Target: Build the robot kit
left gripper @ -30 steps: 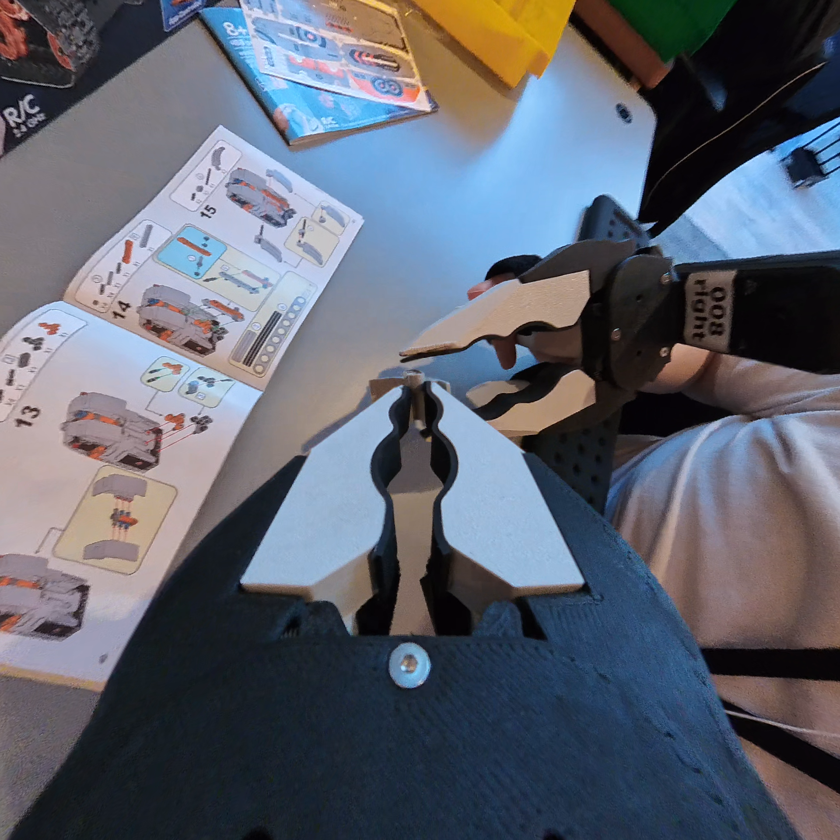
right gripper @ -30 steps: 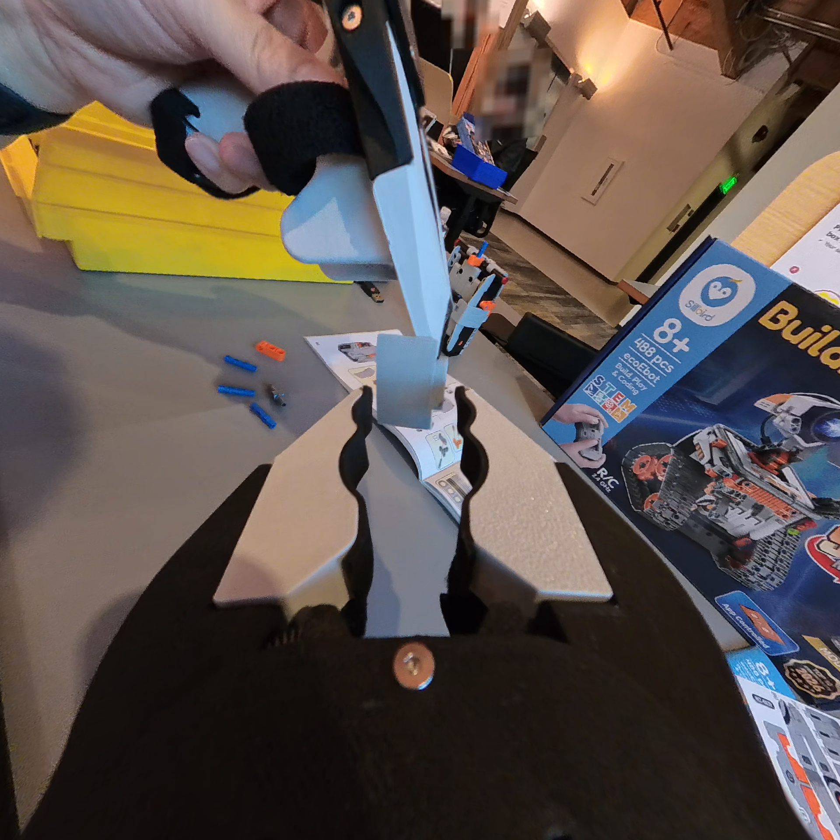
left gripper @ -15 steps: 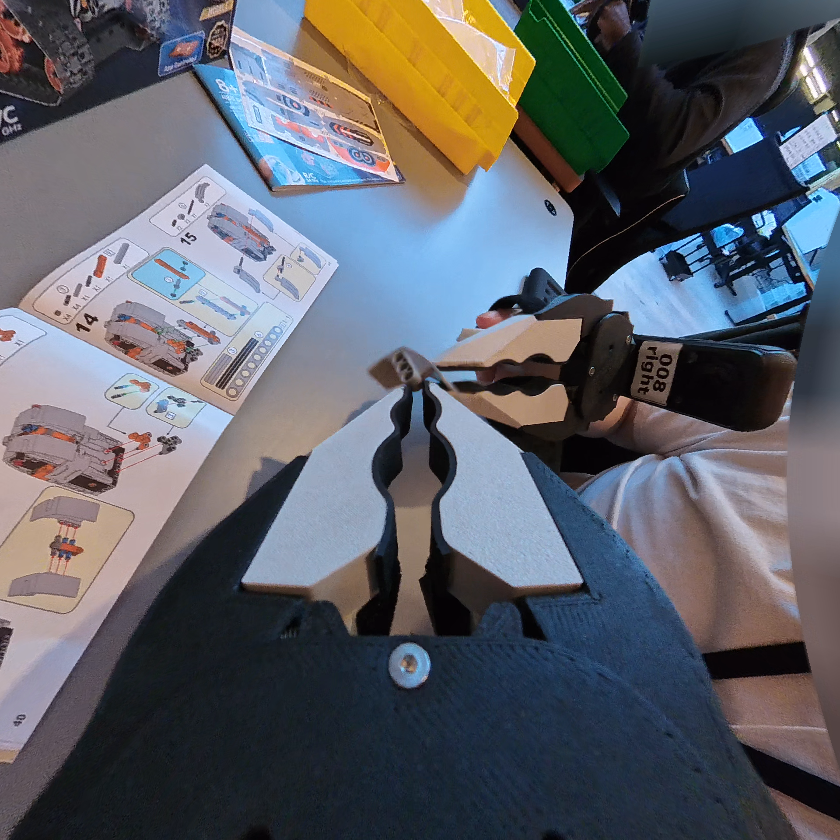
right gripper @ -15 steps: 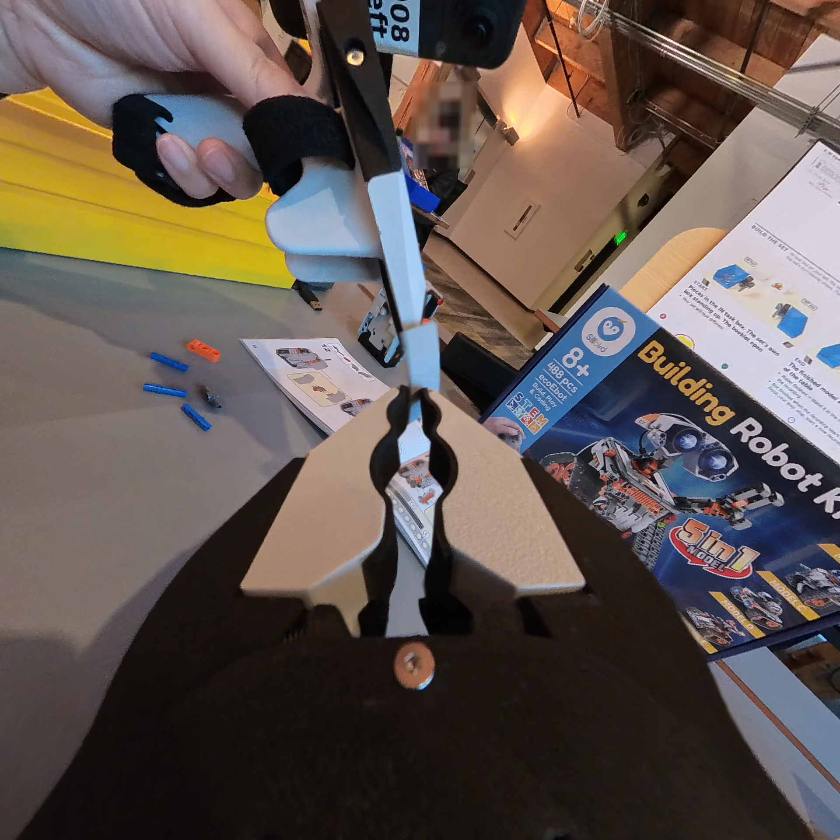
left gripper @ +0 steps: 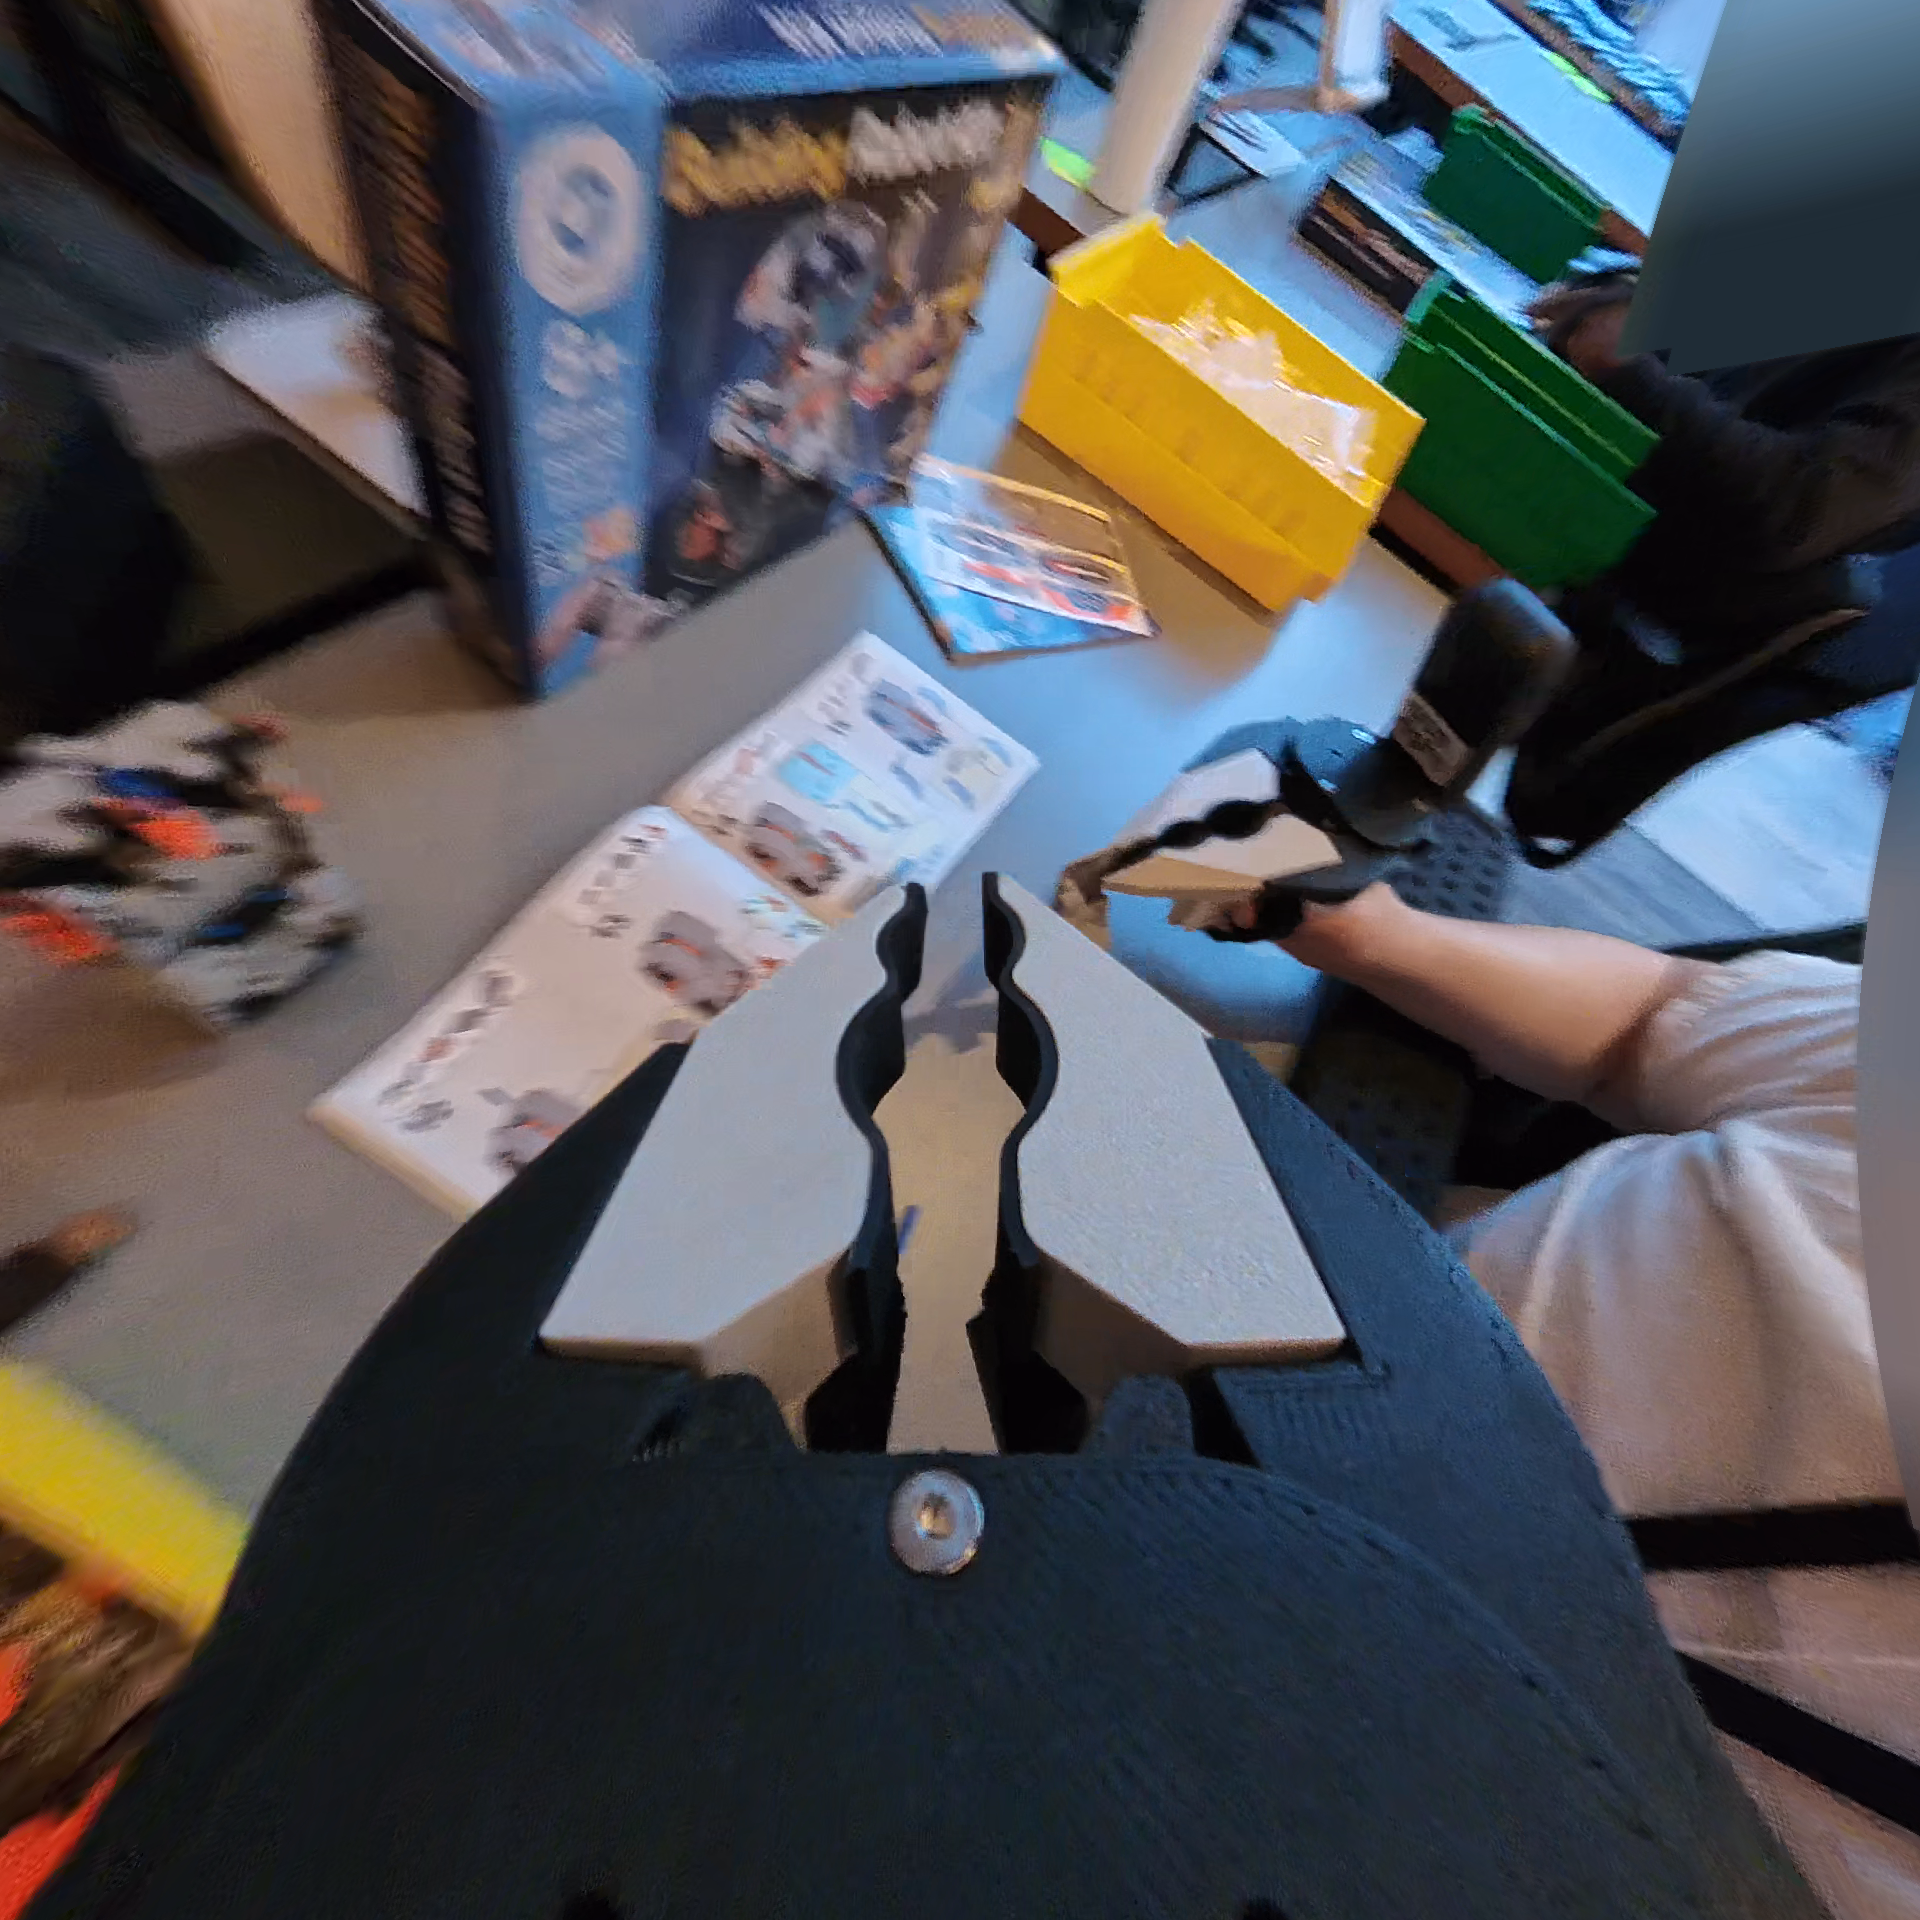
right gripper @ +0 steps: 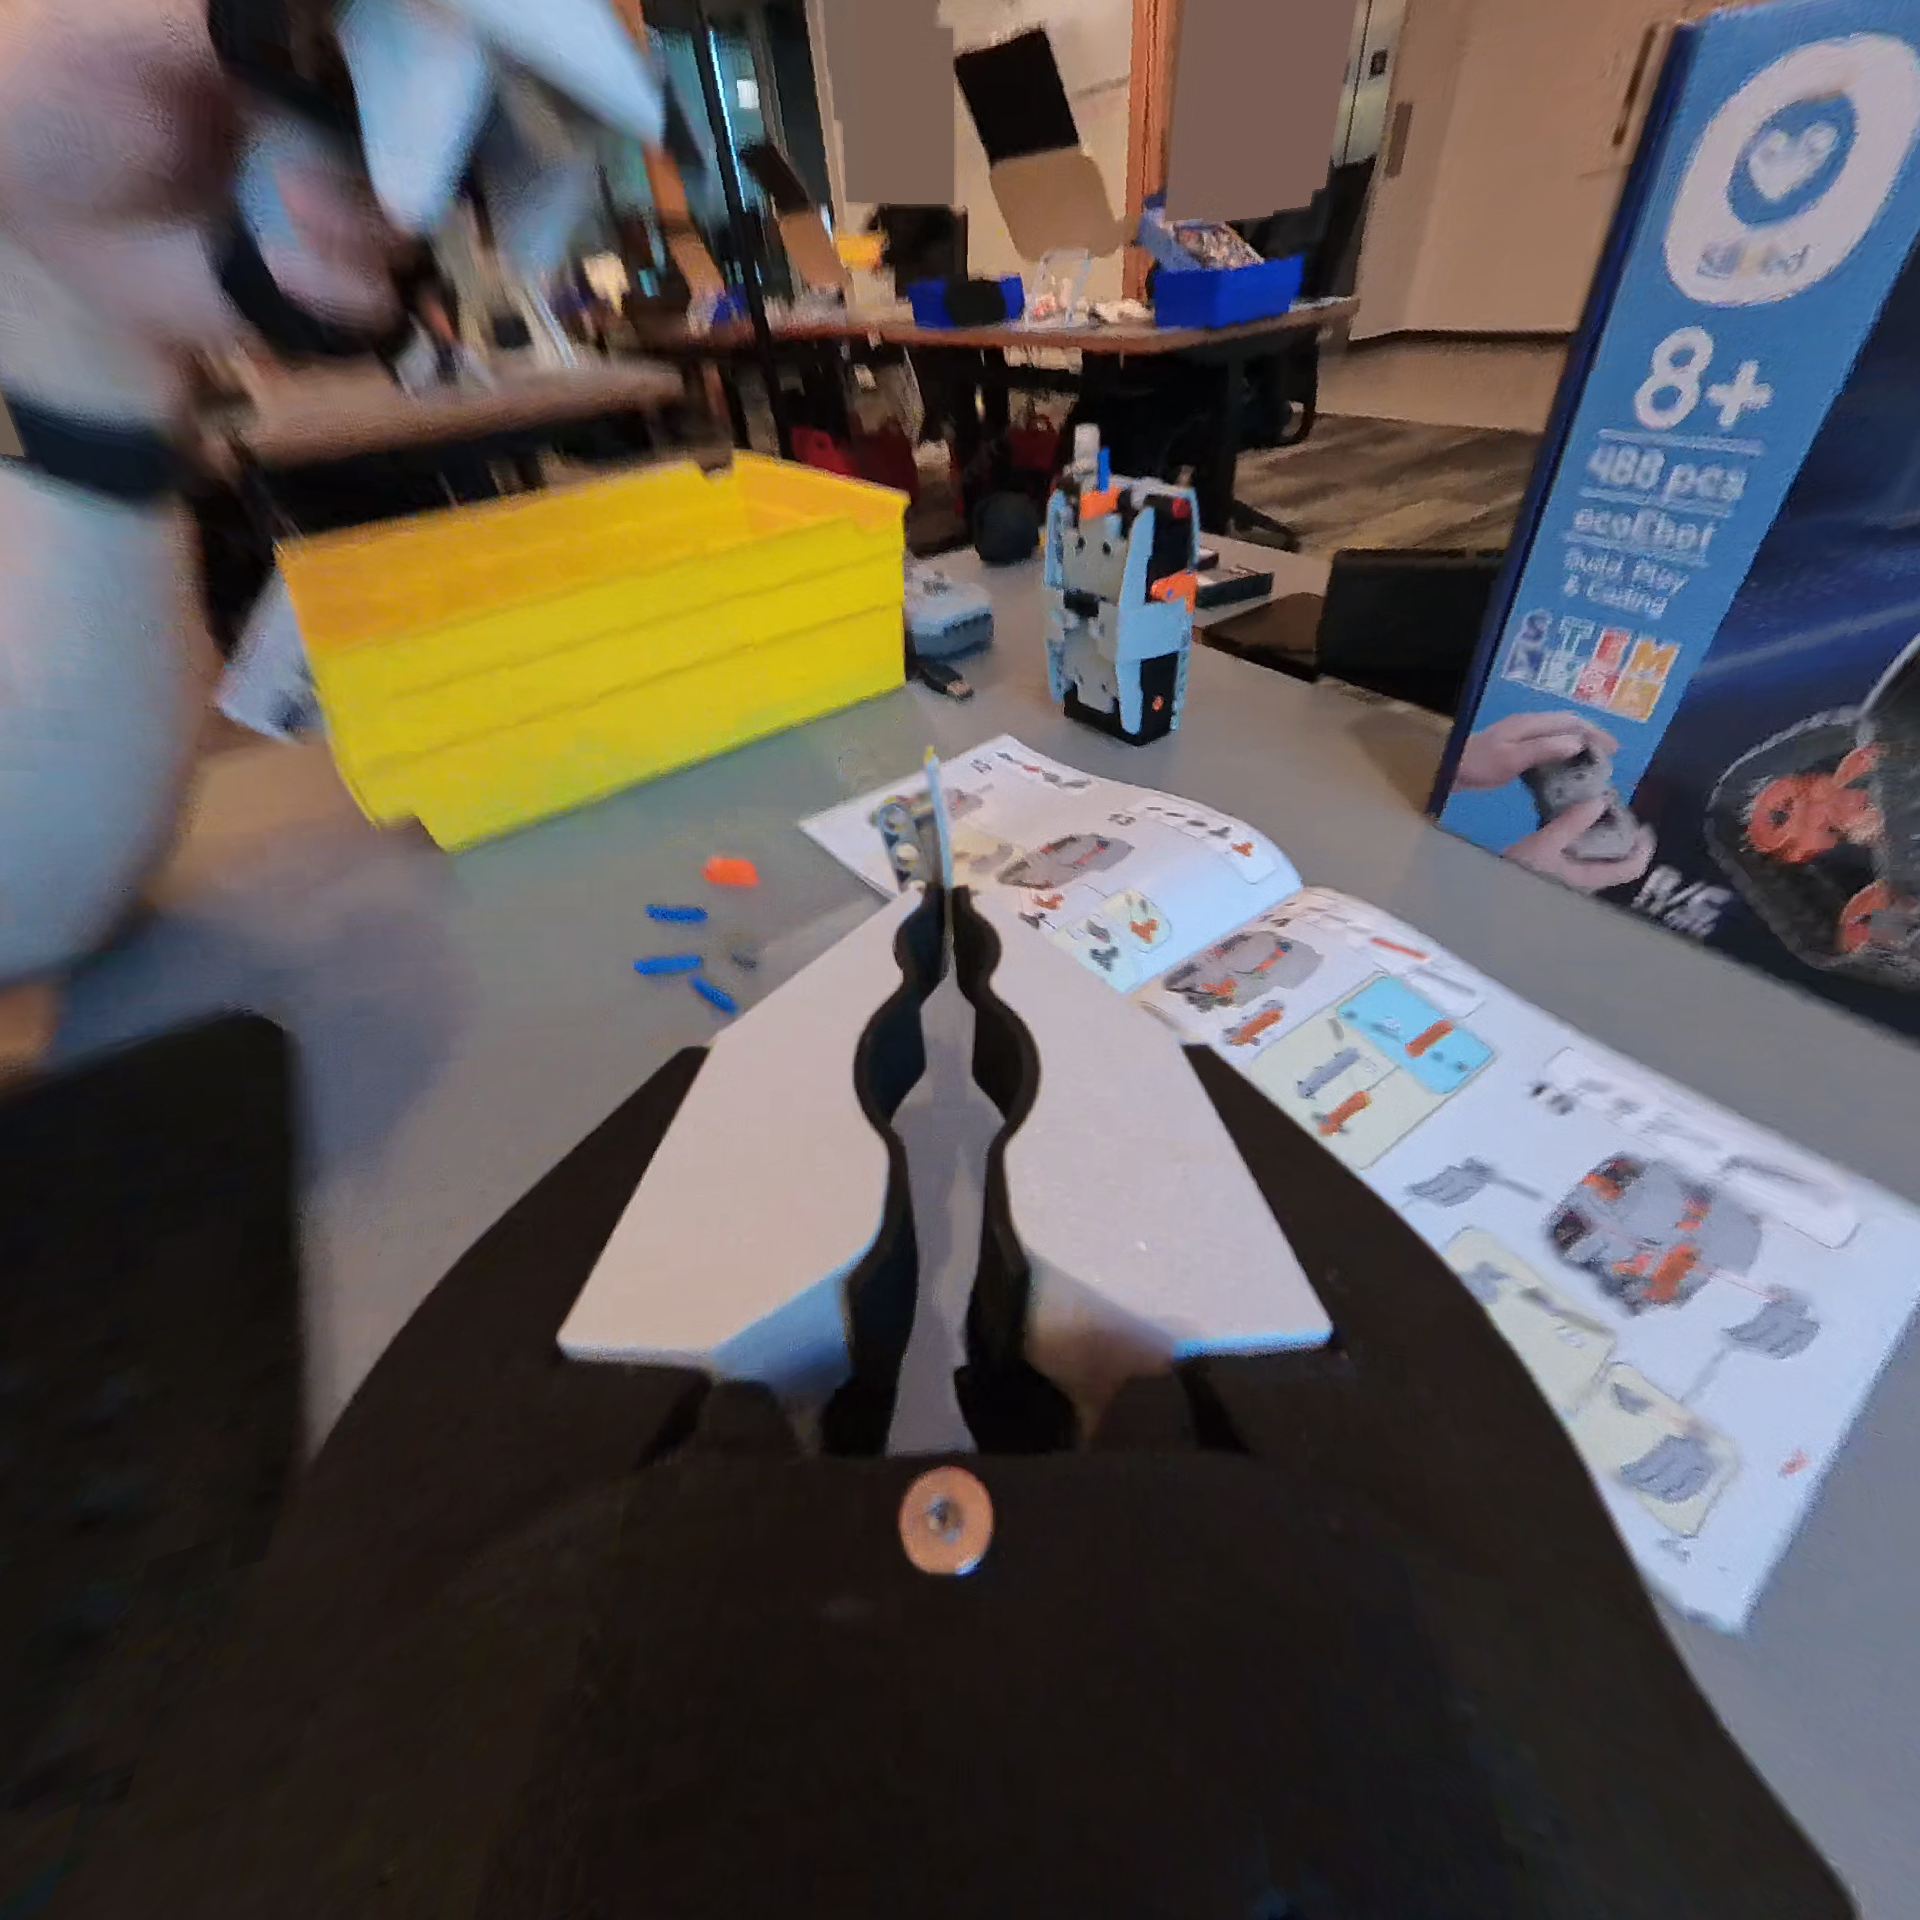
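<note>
My right tool (right gripper: 948, 914) pinched a small grey piece (right gripper: 906, 831), I think, above the booklet (right gripper: 1351, 1049). My left tool (left gripper: 951, 904) stood narrowly parted, empty. So thin a grip could have let it slip.

Grey table (right gripper: 499, 1039) (open booklet (right gripper: 1455, 1091), yellow bin (right gripper: 603, 644))

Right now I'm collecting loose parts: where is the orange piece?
Right wrist view: the orange piece lies on the grey table, left of the booklet, by the yellow bin.
</note>
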`<action>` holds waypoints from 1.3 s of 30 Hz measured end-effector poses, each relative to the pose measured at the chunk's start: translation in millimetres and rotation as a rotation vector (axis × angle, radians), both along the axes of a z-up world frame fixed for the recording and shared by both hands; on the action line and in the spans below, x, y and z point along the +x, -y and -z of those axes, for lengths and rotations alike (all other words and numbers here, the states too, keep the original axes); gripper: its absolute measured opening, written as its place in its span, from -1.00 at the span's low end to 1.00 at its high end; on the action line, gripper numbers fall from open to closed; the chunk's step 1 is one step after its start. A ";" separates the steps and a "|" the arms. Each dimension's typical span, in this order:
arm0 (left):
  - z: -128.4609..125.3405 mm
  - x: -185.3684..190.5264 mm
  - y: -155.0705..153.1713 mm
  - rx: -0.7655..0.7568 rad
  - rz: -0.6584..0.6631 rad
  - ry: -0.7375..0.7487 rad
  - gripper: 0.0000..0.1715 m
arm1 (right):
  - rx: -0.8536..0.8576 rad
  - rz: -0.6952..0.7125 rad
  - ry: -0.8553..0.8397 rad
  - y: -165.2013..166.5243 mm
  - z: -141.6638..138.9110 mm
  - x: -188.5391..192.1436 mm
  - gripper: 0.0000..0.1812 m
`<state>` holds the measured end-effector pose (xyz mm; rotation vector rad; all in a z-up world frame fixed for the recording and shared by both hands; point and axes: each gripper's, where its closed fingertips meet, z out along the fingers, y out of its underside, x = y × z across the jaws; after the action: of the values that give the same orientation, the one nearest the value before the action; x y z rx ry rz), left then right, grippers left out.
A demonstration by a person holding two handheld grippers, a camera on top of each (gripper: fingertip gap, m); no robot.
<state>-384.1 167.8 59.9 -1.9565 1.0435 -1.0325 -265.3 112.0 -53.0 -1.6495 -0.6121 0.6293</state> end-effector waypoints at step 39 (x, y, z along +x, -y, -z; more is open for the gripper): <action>-58.6 -253.2 -34.3 0.279 -0.669 0.008 -0.46 | 0.617 -0.390 1.065 19.5 92.3 -64.9 -0.90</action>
<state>-637.3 202.1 118.5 -1.8593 0.4295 -0.4914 -330.2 92.5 -145.2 -1.1672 -1.7235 -0.2503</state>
